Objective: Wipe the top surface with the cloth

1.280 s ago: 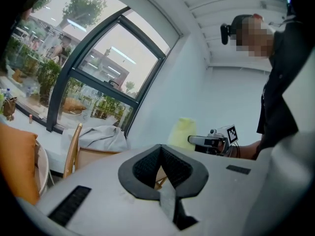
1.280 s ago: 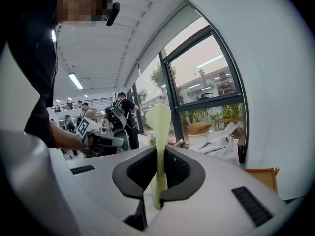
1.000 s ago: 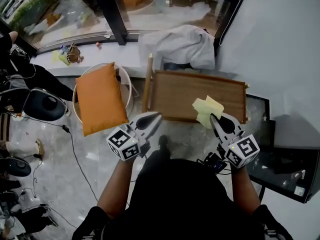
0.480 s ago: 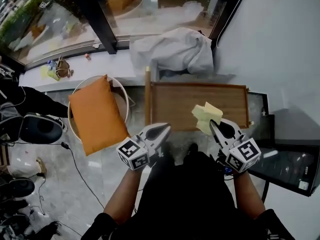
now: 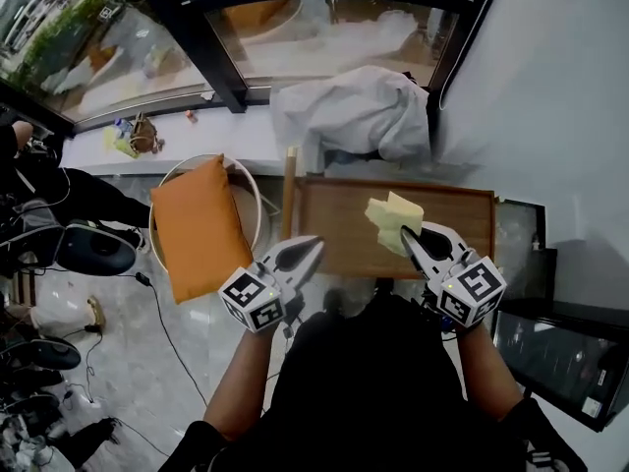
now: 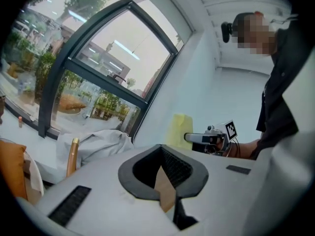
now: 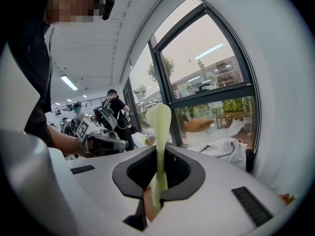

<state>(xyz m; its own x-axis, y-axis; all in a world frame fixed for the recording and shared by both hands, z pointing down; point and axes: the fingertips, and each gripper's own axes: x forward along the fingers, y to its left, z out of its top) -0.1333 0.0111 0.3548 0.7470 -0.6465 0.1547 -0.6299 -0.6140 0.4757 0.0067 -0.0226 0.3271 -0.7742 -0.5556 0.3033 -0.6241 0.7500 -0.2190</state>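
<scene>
A pale yellow cloth (image 5: 392,220) sticks out of my right gripper (image 5: 407,236), which is shut on it over the wooden table top (image 5: 346,216). From the right gripper view the cloth (image 7: 159,127) stands upright out of the closed jaws of the right gripper (image 7: 154,200). Whether it touches the wood I cannot tell. My left gripper (image 5: 312,247) is shut and holds nothing, at the table's near left edge. In the left gripper view the left gripper (image 6: 167,200) points at the window, with the cloth (image 6: 180,130) to its right.
An orange cushion (image 5: 193,228) lies on a round white chair (image 5: 250,187) left of the table. A crumpled grey-white sheet (image 5: 350,112) lies on the window ledge behind it. Dark equipment (image 5: 550,347) stands at the right, with cables and people at the left.
The right gripper has carried the cloth a little left, toward the middle of the table top. The left gripper stays shut near the table's front left edge. The head camera has shifted slightly.
</scene>
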